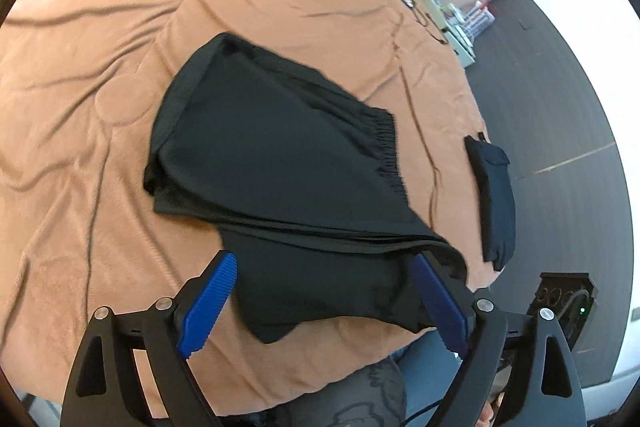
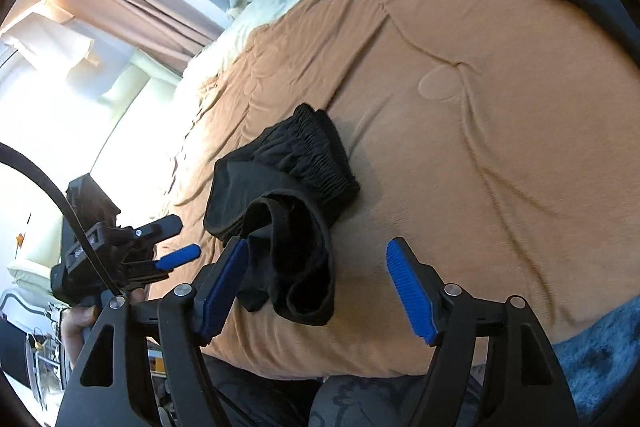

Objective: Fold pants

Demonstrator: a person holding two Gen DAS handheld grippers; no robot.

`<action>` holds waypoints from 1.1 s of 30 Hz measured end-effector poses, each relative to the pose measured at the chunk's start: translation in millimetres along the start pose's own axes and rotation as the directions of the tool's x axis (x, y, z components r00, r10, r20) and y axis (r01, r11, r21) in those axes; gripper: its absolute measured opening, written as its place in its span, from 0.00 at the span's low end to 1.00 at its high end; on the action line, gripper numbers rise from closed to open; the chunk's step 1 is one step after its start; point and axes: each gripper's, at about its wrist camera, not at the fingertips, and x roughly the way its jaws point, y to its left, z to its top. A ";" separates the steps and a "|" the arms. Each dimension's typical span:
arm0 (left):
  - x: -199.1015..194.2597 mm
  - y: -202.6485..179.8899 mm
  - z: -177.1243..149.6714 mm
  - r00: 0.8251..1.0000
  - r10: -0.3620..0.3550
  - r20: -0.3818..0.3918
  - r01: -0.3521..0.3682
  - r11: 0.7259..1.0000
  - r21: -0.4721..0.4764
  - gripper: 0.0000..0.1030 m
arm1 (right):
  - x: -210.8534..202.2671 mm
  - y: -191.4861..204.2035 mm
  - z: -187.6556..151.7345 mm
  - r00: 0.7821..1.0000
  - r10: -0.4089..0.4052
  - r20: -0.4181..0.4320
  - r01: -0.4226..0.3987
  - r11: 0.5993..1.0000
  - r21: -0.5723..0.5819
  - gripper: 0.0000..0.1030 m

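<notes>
Two open hand-held grippers (image 1: 322, 297) (image 2: 316, 287), folded black pants (image 1: 276, 147)

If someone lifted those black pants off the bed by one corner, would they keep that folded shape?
Probably not. The black pants lie in soft, sagging layers on the orange bedspread, so they would likely droop and unfold. The cloth looks thin, so probably light. The gathered waistband seems thicker and may hang lower.
</notes>
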 end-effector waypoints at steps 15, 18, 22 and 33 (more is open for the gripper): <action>45.7 35.4 13.6 0.999 -0.034 -0.025 0.030 0.986 -0.163 0.88 | 18.2 12.5 4.5 0.999 -0.032 -0.023 0.032 0.999 -0.022 0.69; 51.4 38.1 17.1 1.000 -0.026 -0.011 0.023 0.986 -0.167 0.88 | 21.1 11.6 4.7 0.999 -0.037 -0.028 0.036 0.999 -0.020 0.69; 40.9 42.4 23.1 0.997 -0.008 0.079 0.021 0.987 -0.162 0.87 | 25.4 11.8 4.7 0.998 -0.047 -0.033 0.046 0.999 -0.024 0.69; 1.6 40.8 41.6 0.981 0.006 0.195 0.018 0.992 -0.123 0.27 | 38.8 11.1 1.0 0.996 -0.051 -0.073 0.047 0.997 -0.054 0.69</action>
